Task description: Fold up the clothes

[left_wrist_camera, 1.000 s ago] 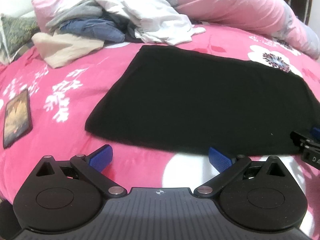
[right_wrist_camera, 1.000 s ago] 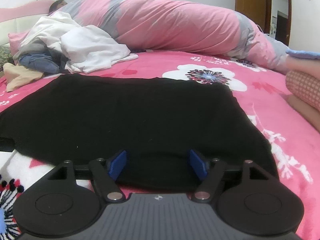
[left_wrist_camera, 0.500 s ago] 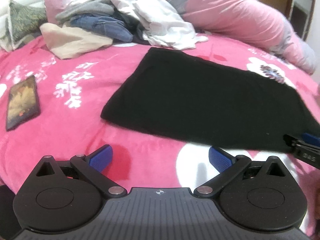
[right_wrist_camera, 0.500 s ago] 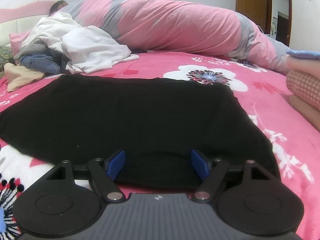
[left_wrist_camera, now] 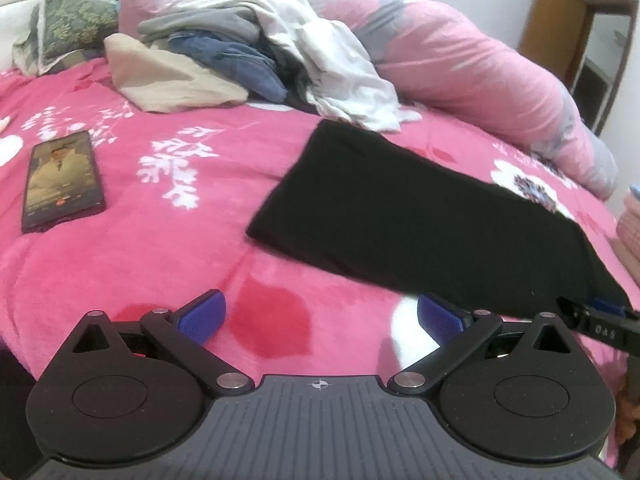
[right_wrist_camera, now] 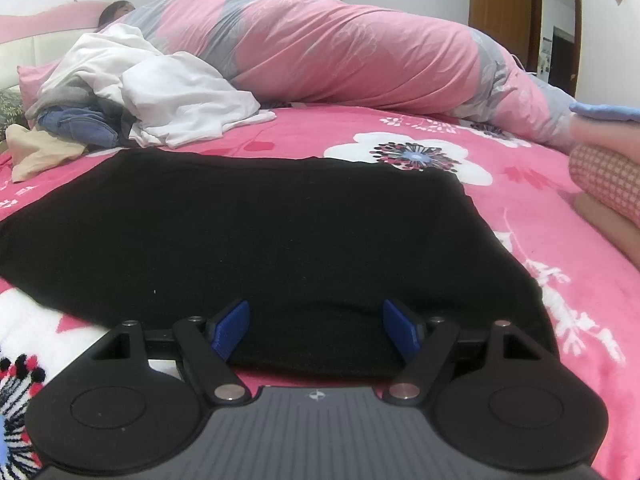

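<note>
With the black garment (right_wrist_camera: 256, 240) spread flat on the bed (left_wrist_camera: 132, 248), the right gripper (right_wrist_camera: 316, 330) gaping at its near hem and the left gripper (left_wrist_camera: 320, 316) gaping over bare cover beside it, could pinch cover too, dragging the fold askew

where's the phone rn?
Left wrist view, far left: the phone lies face up on the pink bedspread, apart from the black garment, near the beige cloth.
</note>
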Motion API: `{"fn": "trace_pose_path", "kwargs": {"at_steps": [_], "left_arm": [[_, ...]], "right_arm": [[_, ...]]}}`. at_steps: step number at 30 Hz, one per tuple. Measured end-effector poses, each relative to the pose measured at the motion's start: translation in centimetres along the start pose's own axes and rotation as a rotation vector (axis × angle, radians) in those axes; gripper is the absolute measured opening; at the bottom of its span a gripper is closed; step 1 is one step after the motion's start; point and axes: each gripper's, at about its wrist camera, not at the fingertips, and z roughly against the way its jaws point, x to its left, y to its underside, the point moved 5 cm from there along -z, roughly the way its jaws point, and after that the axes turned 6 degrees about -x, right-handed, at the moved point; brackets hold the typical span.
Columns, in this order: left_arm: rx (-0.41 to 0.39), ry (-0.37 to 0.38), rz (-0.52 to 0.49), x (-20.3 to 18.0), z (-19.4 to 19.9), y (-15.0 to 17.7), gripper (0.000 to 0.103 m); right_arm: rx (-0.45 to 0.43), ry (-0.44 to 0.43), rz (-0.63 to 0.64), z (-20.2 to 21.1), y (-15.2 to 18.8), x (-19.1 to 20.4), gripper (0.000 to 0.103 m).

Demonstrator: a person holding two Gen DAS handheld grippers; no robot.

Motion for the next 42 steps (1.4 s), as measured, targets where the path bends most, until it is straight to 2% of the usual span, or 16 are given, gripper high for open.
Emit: {"fn": "trace_pose_path", "kwargs": {"at_steps": [7, 14, 17, 23, 27, 31, 34, 42], "left_arm": [[-0.034, -0.008, 0.036, 1.9, 0.1, 0.0, 0.103], [-0.064, 0.012, 0.022, 2.7, -0.1, 0.3, 0.103], [-0.081, 0.040, 0.016, 3.0, 0.1, 0.2, 0.103], [-0.138, 0.027, 0.046, 4.7, 0.9, -0.7, 0.103], [-0.167, 0.009, 0.094, 6.5, 1.3, -1.4, 0.103], [-0.170, -0.007, 0.135, 7.9, 0.9, -1.6, 0.100], [-0.170, -0.017, 0.157, 8.8, 0.5, -1.5, 0.097], [-0.193, -0.010, 0.138, 9.3, 0.1, -1.1, 0.094]], "right_arm": [[0.010, 0.008, -0.005, -0.1, 0.0, -0.1, 0.078], [0.078, 0.052, -0.019, 1.4, -1.1, 0.7, 0.080], [0.017, 0.008, 0.035, 2.9, -2.3, 3.5, 0.080], [-0.078, -0.178, 0.158, 4.0, -5.0, 11.6, 0.080], [-0.093, -0.287, 0.192, 3.5, -6.0, 16.2, 0.080], [-0.088, -0.353, 0.245, 3.1, -5.8, 19.6, 0.079], [-0.096, -0.370, 0.301, 3.2, -5.3, 21.4, 0.078], [-0.114, -0.387, 0.432, 3.6, -3.2, 24.9, 0.076]]}}
